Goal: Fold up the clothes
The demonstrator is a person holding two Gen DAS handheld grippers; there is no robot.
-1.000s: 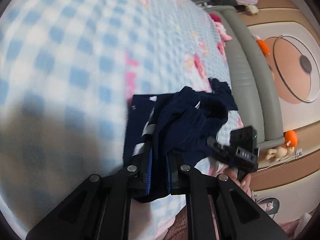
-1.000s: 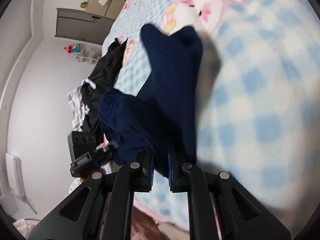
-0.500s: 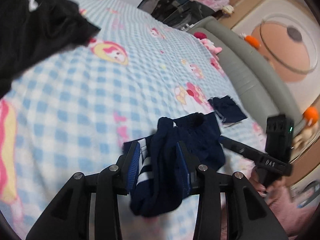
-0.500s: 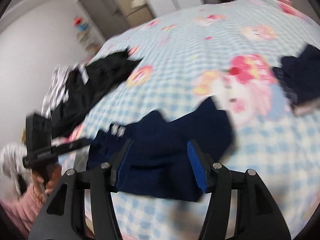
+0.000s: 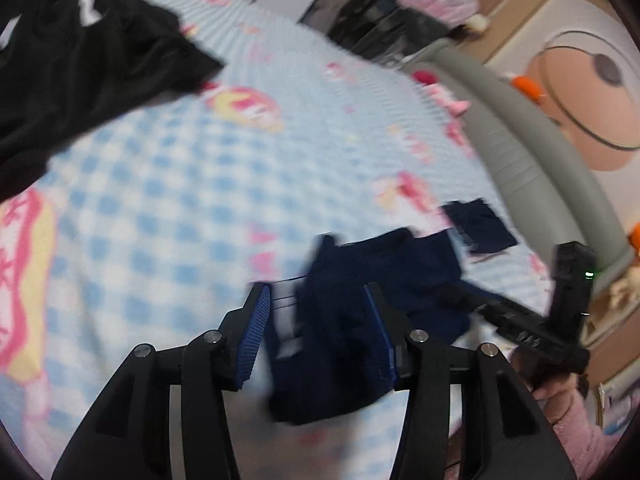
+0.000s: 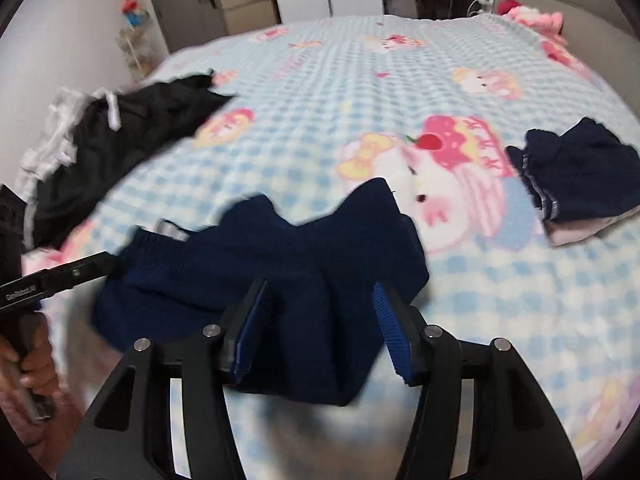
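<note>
In the left wrist view the left gripper [image 5: 318, 330] is hovering with its blue-padded fingers spread apart, gripping nothing, while the crumpled navy-blue knit garment [image 5: 360, 320] is lying loose on the bed between and beyond them, a strip of white stripes showing at its left side. In the right wrist view the right gripper [image 6: 320, 326] is likewise standing wide open, and the same navy-blue knit garment [image 6: 272, 276] is spreading across the blue-and-white checked blanket with pink cartoon prints [image 6: 360, 100] near the bed's near edge, its folds bunching between the pads without either pad pressing it. The other tool is showing at each view's side: the right gripper's black body [image 5: 532, 320] is reaching toward the garment's right end, and the left gripper's black finger [image 6: 56, 278] is pointing at the gathered waistband end; whether either tip touches the cloth cannot be told through the blur. Farther on, toward the right edge of the bed, a small folded navy-blue piece [image 6: 580, 172] is resting on something pale pink. Toward the far left edge, a heap of black clothing with white drawstrings [image 6: 120, 144] is sprawling over the blanket. Beyond it, a grey padded headboard [image 5: 532, 160] is running along the bed's right side.
</note>
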